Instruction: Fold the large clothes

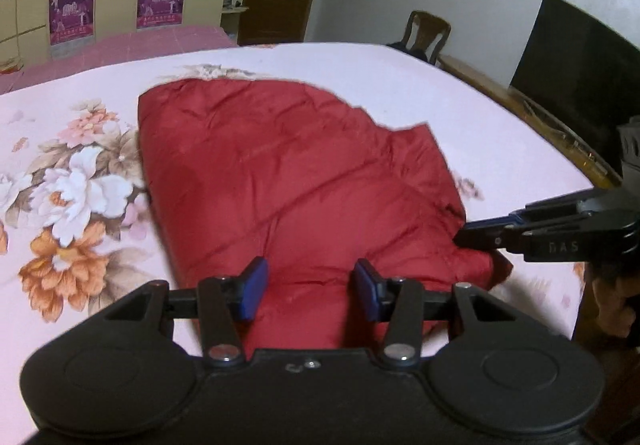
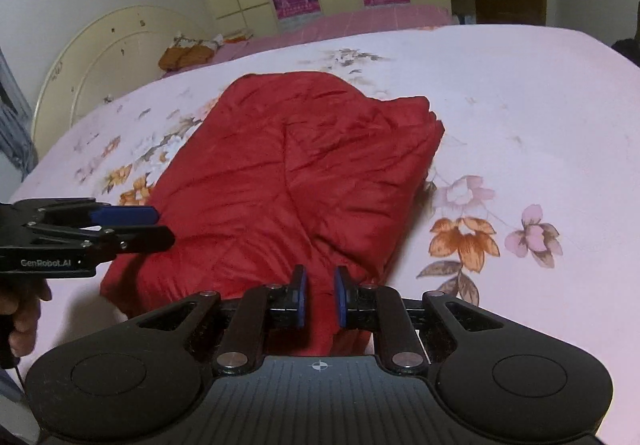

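A red padded jacket (image 1: 280, 165) (image 2: 300, 165) lies folded in a bundle on the pink flowered bed sheet (image 1: 400, 85) (image 2: 520, 105). My left gripper (image 1: 312, 285) holds the near edge on the jacket's left side, and a thick puff of red fabric fills the space between its blue pads. From the right wrist view the left gripper (image 2: 164, 225) sits at the jacket's left edge. My right gripper (image 2: 320, 293) is nearly closed, pinching a thin ridge of red fabric. In the left wrist view the right gripper (image 1: 460, 235) bites the jacket's near right corner.
A wooden chair (image 1: 426, 33) and a dark screen (image 1: 580, 77) on a wooden bench stand beyond the bed's right side. Yellow wardrobes with purple posters (image 1: 156, 1) line the far wall. A cream headboard (image 2: 100, 57) and an orange bundle (image 2: 188, 55) are at the left. A hand (image 2: 24, 317) grips the left tool.
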`<action>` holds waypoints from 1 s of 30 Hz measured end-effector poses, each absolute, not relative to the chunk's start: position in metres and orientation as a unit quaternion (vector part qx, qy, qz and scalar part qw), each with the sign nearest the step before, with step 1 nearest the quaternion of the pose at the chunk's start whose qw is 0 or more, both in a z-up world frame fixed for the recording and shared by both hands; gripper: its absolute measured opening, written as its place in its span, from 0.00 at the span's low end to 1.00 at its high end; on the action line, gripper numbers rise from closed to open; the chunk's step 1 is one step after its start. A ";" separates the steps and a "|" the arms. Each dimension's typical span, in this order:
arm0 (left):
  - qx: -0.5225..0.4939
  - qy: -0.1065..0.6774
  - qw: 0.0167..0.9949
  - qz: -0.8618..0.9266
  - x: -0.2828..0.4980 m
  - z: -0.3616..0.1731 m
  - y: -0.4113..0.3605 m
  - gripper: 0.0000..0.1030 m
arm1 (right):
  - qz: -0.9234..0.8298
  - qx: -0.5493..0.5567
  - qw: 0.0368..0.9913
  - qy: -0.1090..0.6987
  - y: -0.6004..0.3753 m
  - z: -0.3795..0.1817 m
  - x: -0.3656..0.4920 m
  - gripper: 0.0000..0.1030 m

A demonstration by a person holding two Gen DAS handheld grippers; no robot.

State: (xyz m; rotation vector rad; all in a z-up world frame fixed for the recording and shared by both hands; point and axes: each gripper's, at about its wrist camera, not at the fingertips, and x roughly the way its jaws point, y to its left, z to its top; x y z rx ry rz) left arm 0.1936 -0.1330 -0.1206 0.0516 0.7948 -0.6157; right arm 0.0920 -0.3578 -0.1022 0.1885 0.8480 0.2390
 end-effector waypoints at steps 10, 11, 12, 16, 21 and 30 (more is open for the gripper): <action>0.039 0.380 0.882 -0.277 0.176 -0.119 -0.129 0.44 | 0.101 0.079 0.898 0.421 -0.350 -0.121 0.094 0.14; 0.035 0.372 0.885 -0.280 0.170 -0.111 -0.125 0.44 | 0.104 0.083 0.902 0.410 -0.353 -0.112 0.089 0.14; 0.035 0.366 0.887 -0.280 0.165 -0.107 -0.122 0.44 | 0.115 0.087 0.905 0.400 -0.355 -0.102 0.083 0.14; 0.030 0.383 0.883 -0.270 0.160 -0.120 -0.121 0.46 | 0.148 0.083 0.895 0.413 -0.346 -0.104 0.078 0.14; 0.026 0.397 0.881 -0.257 0.161 -0.125 -0.116 0.44 | 0.141 0.080 0.877 0.452 -0.339 -0.130 0.089 0.14; -0.022 0.317 0.914 -0.250 0.231 -0.089 -0.117 0.42 | 0.090 0.104 0.932 0.336 -0.385 -0.066 0.147 0.14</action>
